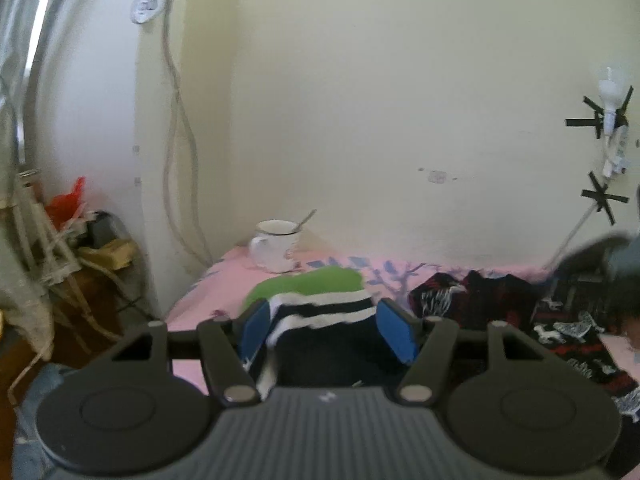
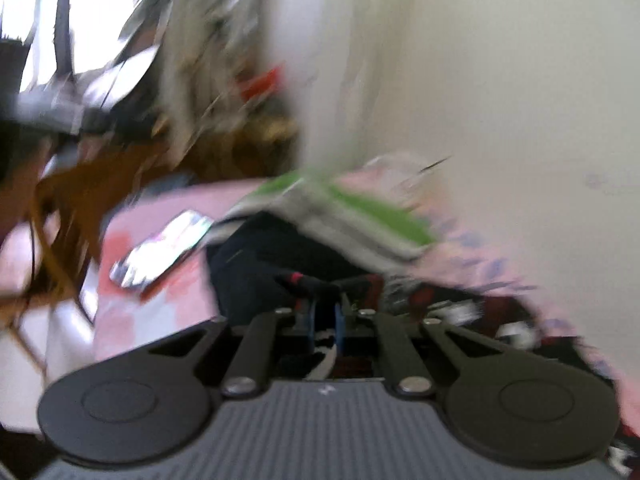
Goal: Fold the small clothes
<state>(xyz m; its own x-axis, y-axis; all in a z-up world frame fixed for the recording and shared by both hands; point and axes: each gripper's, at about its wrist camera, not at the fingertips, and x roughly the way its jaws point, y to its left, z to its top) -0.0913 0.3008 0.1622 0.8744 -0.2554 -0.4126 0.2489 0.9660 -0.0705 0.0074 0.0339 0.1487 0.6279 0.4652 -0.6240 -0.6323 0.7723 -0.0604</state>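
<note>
White mug (image 1: 275, 246) holding a spoon (image 1: 305, 219) stands at the bed's (image 1: 188, 304) far corner, the left claw (image 1: 323, 326) apart around the striped garment (image 1: 320, 312), the blurred right claw (image 2: 325, 322) together on dark patterned cloth (image 2: 320, 284).

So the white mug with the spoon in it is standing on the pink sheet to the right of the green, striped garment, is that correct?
Not quite: the white mug with the spoon stands on the pink sheet to the left of the green, striped garment, towards the back by the wall. The left wrist view shows this.
</note>
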